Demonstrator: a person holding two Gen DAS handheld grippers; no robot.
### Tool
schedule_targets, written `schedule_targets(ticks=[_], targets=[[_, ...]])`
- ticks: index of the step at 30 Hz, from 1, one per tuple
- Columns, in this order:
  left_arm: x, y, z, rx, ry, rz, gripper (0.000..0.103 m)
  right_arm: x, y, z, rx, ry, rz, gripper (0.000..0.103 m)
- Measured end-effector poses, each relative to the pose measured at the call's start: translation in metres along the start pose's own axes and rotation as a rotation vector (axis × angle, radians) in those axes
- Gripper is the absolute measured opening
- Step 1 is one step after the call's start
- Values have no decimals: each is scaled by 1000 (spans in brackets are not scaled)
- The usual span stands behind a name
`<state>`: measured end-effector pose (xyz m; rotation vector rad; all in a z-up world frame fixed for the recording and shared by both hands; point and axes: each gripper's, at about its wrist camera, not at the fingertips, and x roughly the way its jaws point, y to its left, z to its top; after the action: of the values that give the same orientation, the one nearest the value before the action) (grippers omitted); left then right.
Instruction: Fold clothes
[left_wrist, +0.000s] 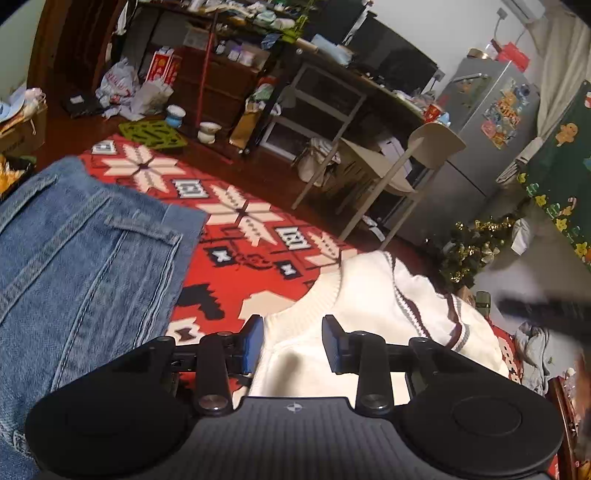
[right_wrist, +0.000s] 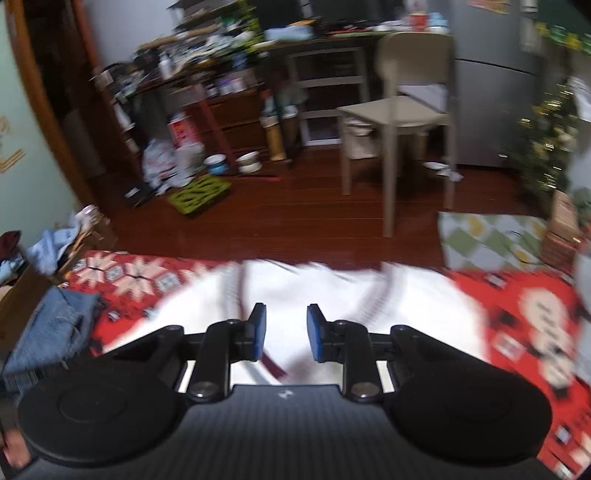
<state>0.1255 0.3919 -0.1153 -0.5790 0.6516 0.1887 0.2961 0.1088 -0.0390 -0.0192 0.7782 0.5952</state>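
Observation:
A white knit vest (left_wrist: 373, 295) with maroon and grey stripes at its neckline lies on the red patterned blanket (left_wrist: 236, 266). My left gripper (left_wrist: 292, 332) hovers open over the vest's ribbed armhole edge, with nothing between its blue pads. A blue denim jacket (left_wrist: 74, 251) lies flat to the left of it. In the right wrist view the same vest (right_wrist: 332, 291) is blurred by motion, and my right gripper (right_wrist: 284, 328) is open above its striped neckline. The denim jacket (right_wrist: 51, 328) shows at the left edge there.
A beige chair (right_wrist: 402, 107) stands on the dark wood floor beyond the blanket. Cluttered shelves (left_wrist: 229, 66) and a desk line the far wall, with bowls (right_wrist: 232, 162) and a green mat (right_wrist: 199, 192) on the floor. A fridge (left_wrist: 480, 122) and small tinsel tree (left_wrist: 476, 247) stand at right.

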Motion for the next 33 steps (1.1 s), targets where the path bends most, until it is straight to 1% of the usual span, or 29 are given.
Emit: schedule_targets(ticks=[4, 6, 8, 15, 20, 24, 25, 28, 31, 33], targets=[[7, 4, -3, -8, 42, 10, 33, 49, 54, 35, -51, 14, 35, 26], [11, 6, -4, -14, 56, -4, 33, 74, 78, 44, -92, 27, 44, 26], [12, 6, -6, -17, 61, -12, 33, 98, 97, 47, -132, 51, 36, 26], [14, 8, -7, -26, 74, -31, 33, 113, 103, 40, -176, 129, 71, 28], [14, 14, -7, -67, 88, -51, 33, 124, 106, 34, -206, 185, 96, 30], [14, 14, -8, -72, 93, -51, 33, 112, 96, 12, -239, 169, 100, 31], [14, 15, -9, -74, 93, -50, 33, 111, 96, 12, -235, 172, 92, 31], [14, 17, -8, -89, 96, -55, 33, 111, 103, 19, -212, 233, 58, 35], [14, 19, -7, -98, 93, -61, 33, 117, 105, 45, -147, 282, 26, 38], [15, 19, -6, -98, 93, -61, 33, 126, 117, 55, -163, 285, 9, 44]])
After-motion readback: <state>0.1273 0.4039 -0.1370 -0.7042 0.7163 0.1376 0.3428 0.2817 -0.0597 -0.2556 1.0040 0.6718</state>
